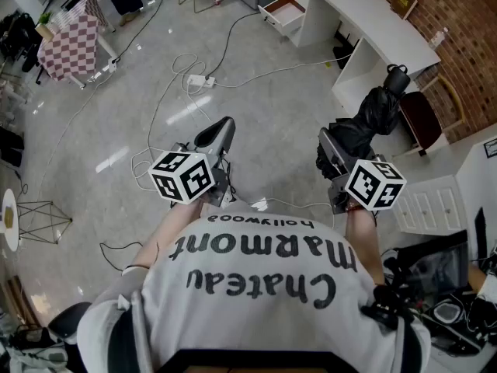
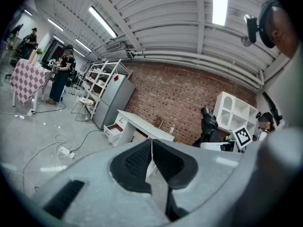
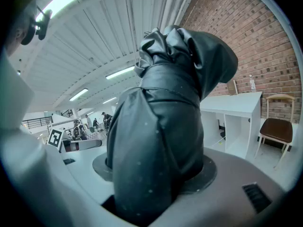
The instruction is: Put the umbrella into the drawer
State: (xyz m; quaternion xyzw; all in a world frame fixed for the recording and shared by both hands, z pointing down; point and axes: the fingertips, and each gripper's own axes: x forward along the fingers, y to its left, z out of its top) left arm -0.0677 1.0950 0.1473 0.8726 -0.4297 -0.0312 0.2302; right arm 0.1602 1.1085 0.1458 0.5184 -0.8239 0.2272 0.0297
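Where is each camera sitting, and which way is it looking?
Head view: on the person's head, looking steeply down at the floor; shows their shirt, arms, left gripper and right gripper.
Left gripper view: rides the left gripper, looking along its closed, empty jaws toward the white desk with the open drawer.
Right gripper view: rides the right gripper, looking along jaws clamped on the black umbrella, brick wall behind.
Shared: head and left gripper views both show the open drawer.

Black umbrella (image 1: 373, 119) (folded, strapped) held aloft; white drawer (image 1: 283, 10) pulled open.
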